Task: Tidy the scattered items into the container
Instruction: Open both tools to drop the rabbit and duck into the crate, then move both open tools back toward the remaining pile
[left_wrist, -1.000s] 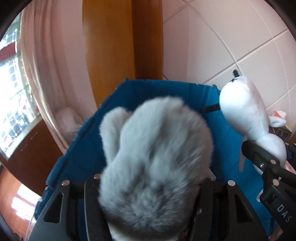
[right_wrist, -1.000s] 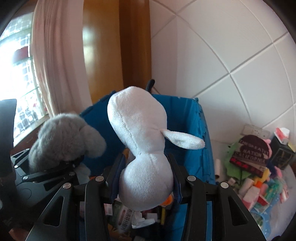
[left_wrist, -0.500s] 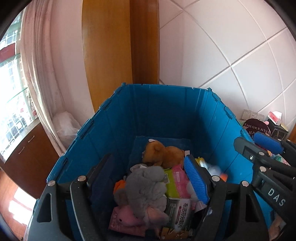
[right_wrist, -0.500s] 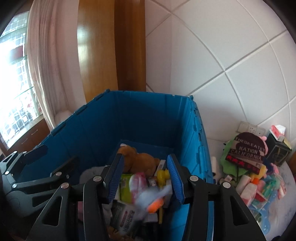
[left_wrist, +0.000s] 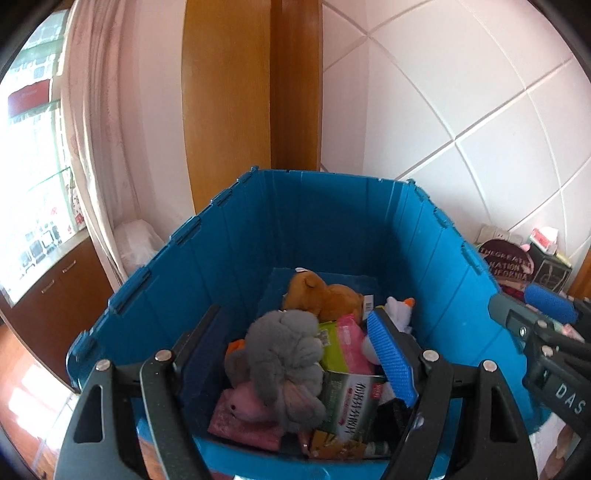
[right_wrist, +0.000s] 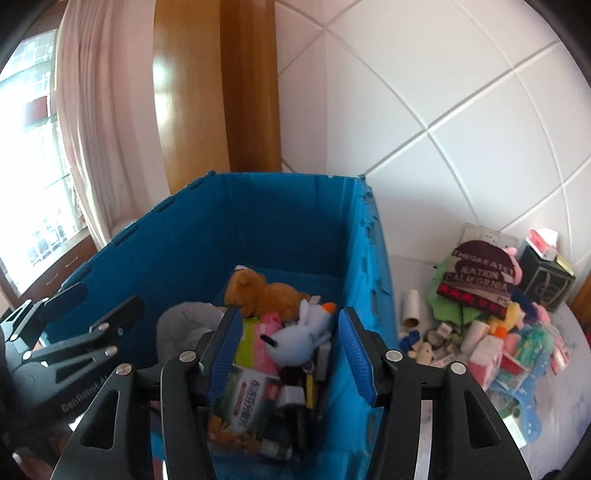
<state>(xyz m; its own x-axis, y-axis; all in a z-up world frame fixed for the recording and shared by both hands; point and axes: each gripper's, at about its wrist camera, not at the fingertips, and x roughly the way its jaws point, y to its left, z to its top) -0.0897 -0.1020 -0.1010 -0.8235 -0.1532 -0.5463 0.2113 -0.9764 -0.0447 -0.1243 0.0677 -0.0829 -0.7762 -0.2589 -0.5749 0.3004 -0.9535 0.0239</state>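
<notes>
A blue plastic bin stands against the wall. Inside lie a grey plush, a white plush with an orange beak, a brown plush, a pink toy and boxes. My left gripper is open and empty above the bin's near side. My right gripper is open and empty above the bin, to the right of the left one.
A pile of scattered items lies on the white surface right of the bin, with a dark "California" cap and a dark box. A curtain, window and wooden post stand behind the bin.
Both grippers opened. The grey plush dropped from the left gripper and the white plush from the right gripper into the bin, where they now lie still.
</notes>
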